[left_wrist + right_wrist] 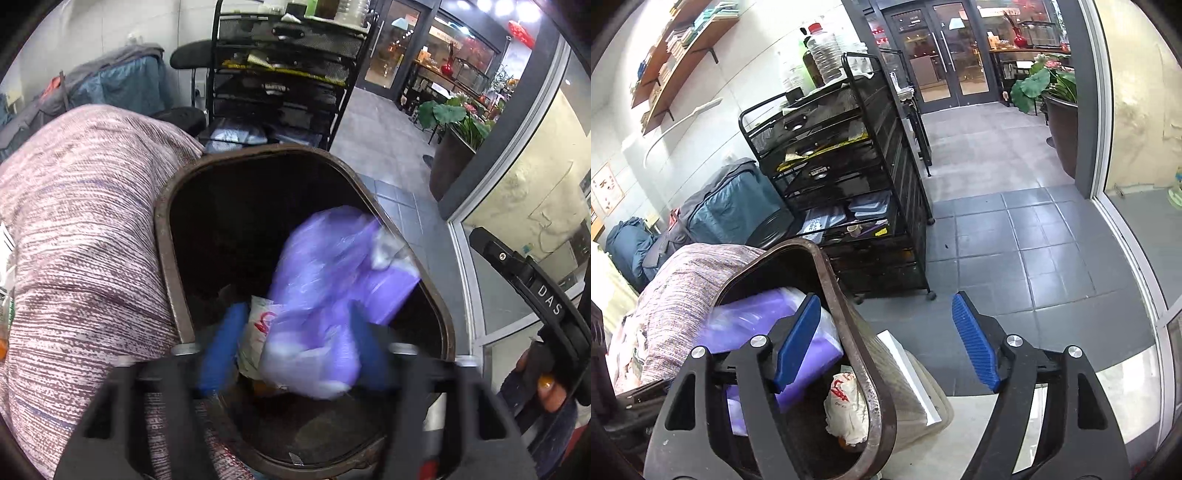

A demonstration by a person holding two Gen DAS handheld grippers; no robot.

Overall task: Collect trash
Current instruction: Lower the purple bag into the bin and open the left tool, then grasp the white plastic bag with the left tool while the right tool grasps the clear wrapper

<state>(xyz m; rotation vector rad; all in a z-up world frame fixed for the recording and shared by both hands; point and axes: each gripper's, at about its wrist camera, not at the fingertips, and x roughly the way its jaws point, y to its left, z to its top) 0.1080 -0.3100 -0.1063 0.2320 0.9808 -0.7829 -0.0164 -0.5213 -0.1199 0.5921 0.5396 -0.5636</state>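
left wrist view: left tool (295, 354) spread wide over brown bin (166, 258), blurry purple bag (325, 288) loose inside. right tool (886, 343) spread too, pinching nothing.

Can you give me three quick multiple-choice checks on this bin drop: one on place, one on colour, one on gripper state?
1. Where is the purple bag?
A. inside the brown bin
B. on the tiled floor
C. on the black cart

2. What colour are the gripper pads?
A. red
B. blue
C. green

3. How does the right gripper stand?
A. shut on the bag
B. shut on nothing
C. open, holding nothing

Answers:
1 A, the bag sits within the bin's rim in both views.
2 B, both grippers carry blue pads.
3 C, its pads stand wide apart with floor showing between them.
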